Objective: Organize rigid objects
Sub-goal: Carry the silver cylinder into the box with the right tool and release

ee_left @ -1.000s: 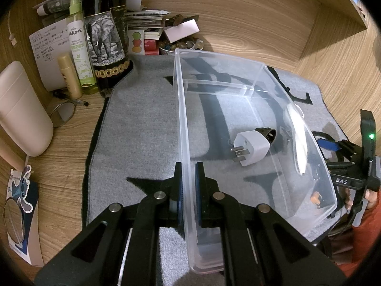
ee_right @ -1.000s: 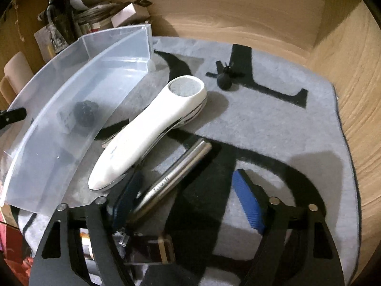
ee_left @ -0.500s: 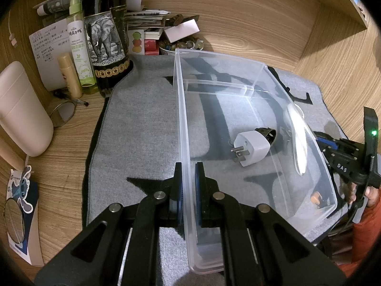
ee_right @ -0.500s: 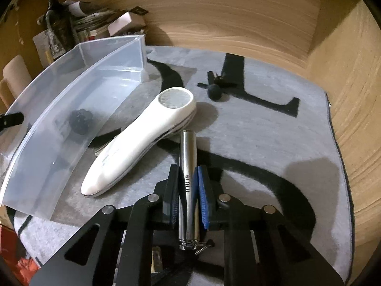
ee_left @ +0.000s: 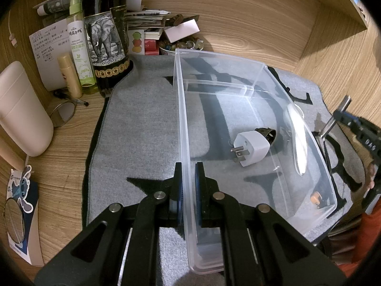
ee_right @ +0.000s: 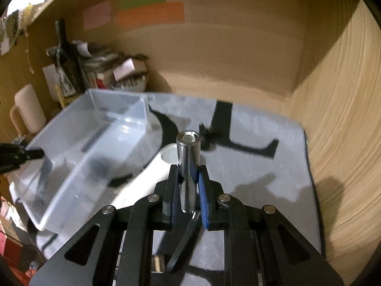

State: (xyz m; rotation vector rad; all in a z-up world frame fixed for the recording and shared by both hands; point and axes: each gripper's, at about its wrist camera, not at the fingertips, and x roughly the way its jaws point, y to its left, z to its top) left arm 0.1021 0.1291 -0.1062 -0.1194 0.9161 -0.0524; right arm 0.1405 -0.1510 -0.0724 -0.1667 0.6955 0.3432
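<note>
Two close claw-mounted fisheyes, facing forward from opposite sides of the shared clear bin.

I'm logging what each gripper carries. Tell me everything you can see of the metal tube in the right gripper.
The metal tube is a slim, shiny chrome-looking cylinder with a round, recessed-looking end facing away from the camera. It is clamped between the blue pads of the right gripper, pointing forward along the fingers and sticking out past their tips. It is lifted clear of the grey mat. From the left wrist view it stands tilted, beside the clear plastic bin, not in it.
</note>
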